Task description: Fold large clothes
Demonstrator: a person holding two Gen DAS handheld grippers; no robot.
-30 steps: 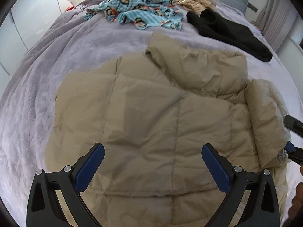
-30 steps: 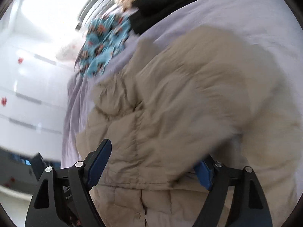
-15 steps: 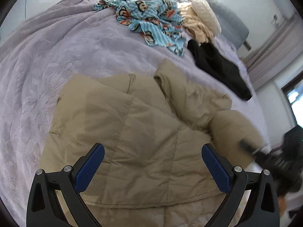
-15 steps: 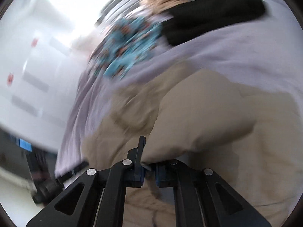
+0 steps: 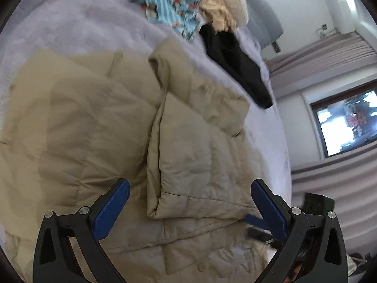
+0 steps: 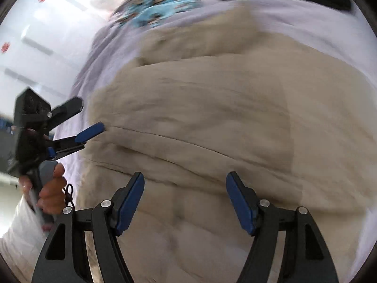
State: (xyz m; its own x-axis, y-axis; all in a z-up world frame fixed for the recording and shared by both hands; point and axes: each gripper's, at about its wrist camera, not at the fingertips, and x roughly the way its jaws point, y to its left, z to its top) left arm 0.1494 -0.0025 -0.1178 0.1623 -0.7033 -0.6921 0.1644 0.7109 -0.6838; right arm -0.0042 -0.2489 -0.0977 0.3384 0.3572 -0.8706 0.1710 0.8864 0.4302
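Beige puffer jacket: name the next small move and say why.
Probably bring the open left tool to the jacket's unfolded left side and fold it inward. The right panel already lies folded over the middle; the right tool is open, holding nothing.

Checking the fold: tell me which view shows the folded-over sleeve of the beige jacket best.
The left wrist view: the sleeve lies sharp and whole across the beige jacket, edges visible. The right wrist view shows it blurred, its outline hard to trace.
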